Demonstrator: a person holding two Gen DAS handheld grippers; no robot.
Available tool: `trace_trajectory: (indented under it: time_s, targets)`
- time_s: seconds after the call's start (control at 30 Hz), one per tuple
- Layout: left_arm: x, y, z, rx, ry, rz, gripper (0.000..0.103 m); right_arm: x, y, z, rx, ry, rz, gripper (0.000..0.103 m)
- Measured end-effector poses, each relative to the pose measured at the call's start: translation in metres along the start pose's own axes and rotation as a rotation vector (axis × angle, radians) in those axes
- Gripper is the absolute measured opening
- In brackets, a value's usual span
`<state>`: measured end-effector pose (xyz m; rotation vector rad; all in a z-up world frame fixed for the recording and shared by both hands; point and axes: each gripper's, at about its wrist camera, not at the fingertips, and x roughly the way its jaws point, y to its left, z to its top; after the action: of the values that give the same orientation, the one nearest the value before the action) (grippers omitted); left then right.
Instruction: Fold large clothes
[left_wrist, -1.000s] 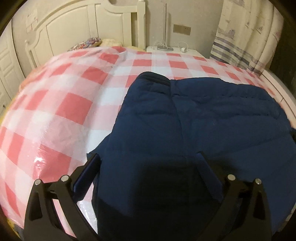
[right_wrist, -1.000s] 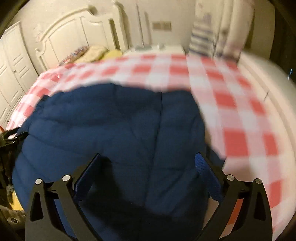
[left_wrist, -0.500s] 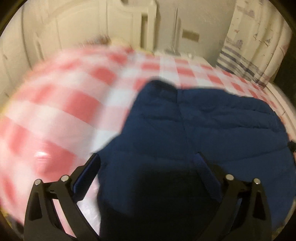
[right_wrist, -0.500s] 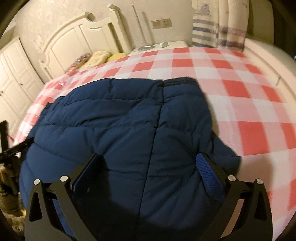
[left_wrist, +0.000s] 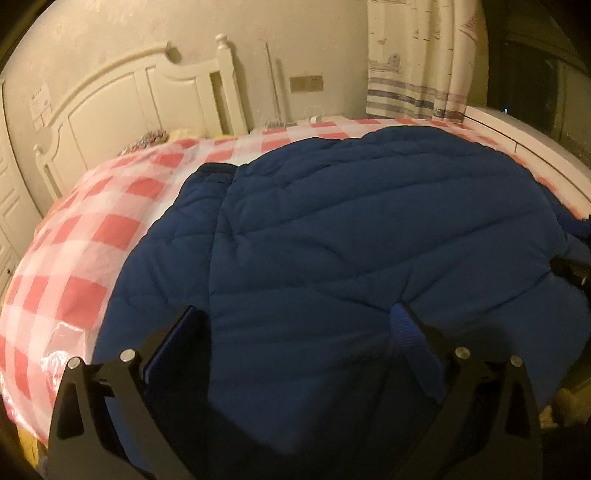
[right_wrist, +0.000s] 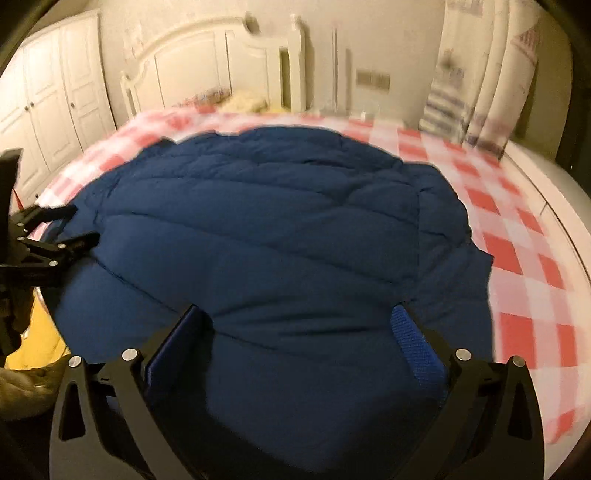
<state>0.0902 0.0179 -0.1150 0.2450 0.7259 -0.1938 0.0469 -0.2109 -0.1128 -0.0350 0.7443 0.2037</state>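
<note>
Since a second ago both cameras have lifted and swung, so the blue quilted jacket (left_wrist: 369, 240) now fills more of each view, and its far edge has risen toward the headboard.

Left wrist view: the left gripper (left_wrist: 297, 325) has its fingers (left_wrist: 413, 343) spread wide, the jacket's padded cloth lying between them and reaching under the camera; I cannot tell whether they touch the cloth. The jacket lies spread on the bed, over a red-and-white checked cover (left_wrist: 77, 251) that shows to its left and behind it. The dark collar (left_wrist: 218, 168) sits at the far left of the jacket. Behind the bed stand the white headboard (left_wrist: 122, 99) and a striped curtain (left_wrist: 417, 62). At the right edge a dark bit of the other gripper meets the jacket's side.

Right wrist view: this view is partly blurred. The right gripper (right_wrist: 299, 325) also has its fingers (right_wrist: 417, 347) spread apart, with the jacket's near hem between them. The jacket (right_wrist: 277, 229) covers the middle of the bed, the checked cover (right_wrist: 517, 236) bare to the right. The left gripper (right_wrist: 70, 225) is at the jacket's left edge. White wardrobe doors (right_wrist: 48, 88) stand on the far left.
</note>
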Motion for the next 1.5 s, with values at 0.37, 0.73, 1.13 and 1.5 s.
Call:
trace_trajectory:
  time_s: [0.37, 0.73, 1.13, 1.5]
  targets:
    - [-0.06, 0.029, -0.018, -0.034, -0.043, 0.113, 0.099, -0.05, 0.014, -0.01, -0.044, -0.047, -0.054, 0.098]
    - [-0.051, 0.065, -0.046, -0.129, 0.017, 0.122, 0.099, -0.038, 0.0, -0.042, 0.001, 0.028, -0.042, 0.098]
    - [-0.052, -0.012, -0.039, 0.071, -0.027, 0.074, 0.098, -0.024, 0.084, -0.029, -0.212, -0.008, -0.042, 0.099]
    - [-0.056, 0.041, -0.037, -0.032, -0.018, 0.141, 0.099, -0.063, 0.009, -0.026, -0.016, -0.061, -0.085, 0.097]
